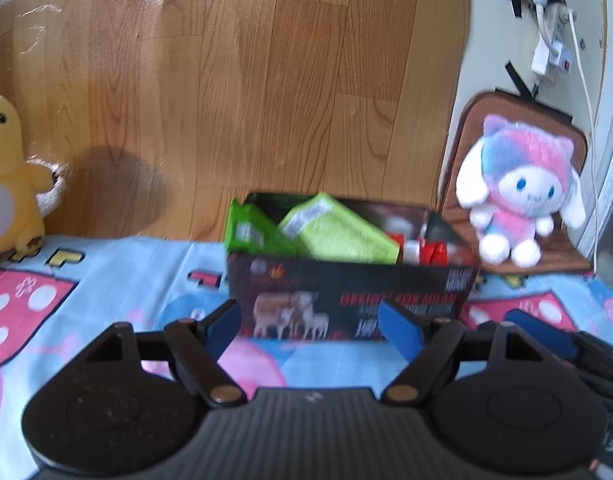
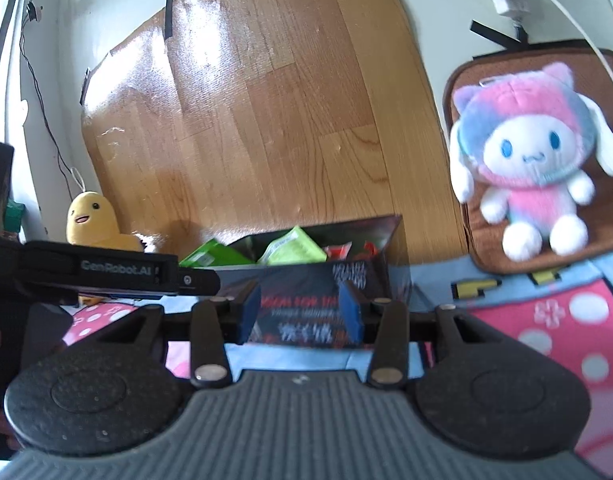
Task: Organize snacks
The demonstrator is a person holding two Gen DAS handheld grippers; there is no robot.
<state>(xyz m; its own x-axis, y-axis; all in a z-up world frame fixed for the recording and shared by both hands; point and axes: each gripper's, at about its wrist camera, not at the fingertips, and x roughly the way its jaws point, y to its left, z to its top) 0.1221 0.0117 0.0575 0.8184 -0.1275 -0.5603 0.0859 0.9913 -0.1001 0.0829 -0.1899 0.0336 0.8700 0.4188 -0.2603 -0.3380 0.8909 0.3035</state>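
You are holding the left gripper (image 1: 312,320) tilted downward over the cartoon-print cloth (image 1: 106,280), its blue pads (image 1: 398,326) spread wide with nothing pinched between them. The dark snack box (image 1: 346,300) is standing just beyond those fingertips, open at the top, with green packets (image 1: 338,234) leaning inside it and red packets (image 1: 434,252) tucked at its right end. You are pointing the right gripper (image 2: 302,308) nearly level at the same box (image 2: 318,280) from its other corner; its jaws are standing partly apart, and the box face is showing through the gap, but the blur leaves it unclear whether the pads are touching the cardboard. The left gripper's black body (image 2: 106,272) is crossing the left side of the right wrist view.

Behind the box a wood-grain board (image 1: 266,80) is leaning upright, closing off the far side. A yellow plush (image 1: 6,176) is sitting at the cloth's left edge, and a pink-and-blue plush (image 1: 518,188) is resting on a brown cushion (image 1: 466,128) just right of the box. Open cloth is lying to the left of the box, between it and the yellow plush.
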